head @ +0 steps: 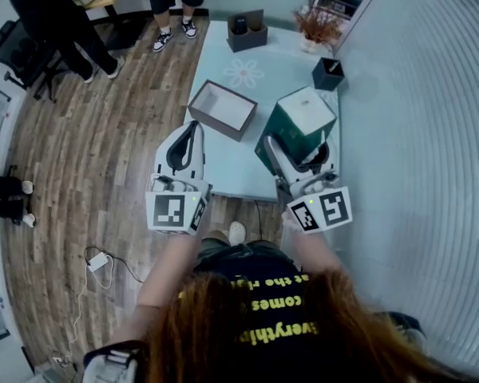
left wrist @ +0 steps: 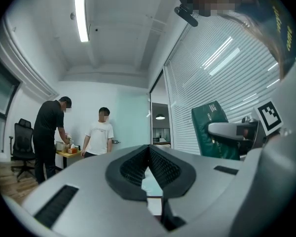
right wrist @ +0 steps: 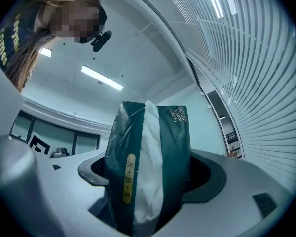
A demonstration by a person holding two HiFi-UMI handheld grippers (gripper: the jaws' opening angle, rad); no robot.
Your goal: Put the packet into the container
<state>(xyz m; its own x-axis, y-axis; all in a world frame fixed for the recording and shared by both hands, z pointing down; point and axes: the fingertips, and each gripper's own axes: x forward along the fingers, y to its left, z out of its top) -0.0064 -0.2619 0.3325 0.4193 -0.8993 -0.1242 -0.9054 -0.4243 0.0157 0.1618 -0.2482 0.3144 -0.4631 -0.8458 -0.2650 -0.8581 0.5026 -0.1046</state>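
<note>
Left gripper [head: 187,144], grey plastic, over the near left edge of the pale blue bench [head: 231,172]. Its jaws are closed on each other with nothing between them, seen plainly in the left gripper view [left wrist: 149,154]. Open brown rectangular box container [head: 214,123] sits on the bench just beyond it, inside looks bare. To the right, the dark green plastic tissue packet [head: 302,118] with white tissue showing [right wrist: 148,167] is clamped upright between the jaws of the right gripper [head: 302,161], beside the container, not in it. Small dark square pot [head: 328,73] at far right.
</note>
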